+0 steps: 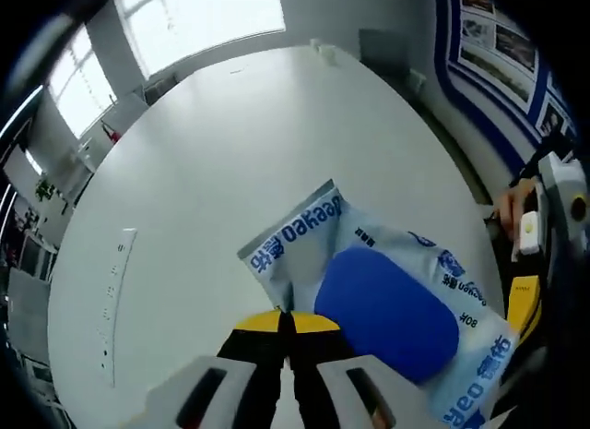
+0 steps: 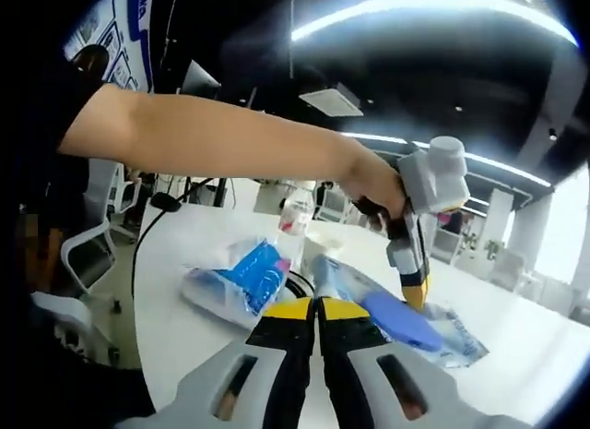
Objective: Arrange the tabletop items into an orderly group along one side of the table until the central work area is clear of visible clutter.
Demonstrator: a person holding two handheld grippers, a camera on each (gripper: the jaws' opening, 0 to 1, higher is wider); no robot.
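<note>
White round table [image 1: 230, 152] under windows in left gripper view. Left gripper [image 1: 286, 329] clenched on edge of blue-white wipes pack [image 1: 387, 300], long axis running diagonally toward lower right.

Right gripper view: right gripper [image 2: 318, 309] pressed together, gripping nothing. 2nd pack [image 2: 240, 277] & bottle [image 2: 293, 221] on table beyond.

The grey, yellow-tipped left gripper [image 1: 287, 326] has its jaws together; the matching right gripper [image 2: 316, 309] likewise, beneath the person's outstretched bare forearm [image 2: 212, 134].
</note>
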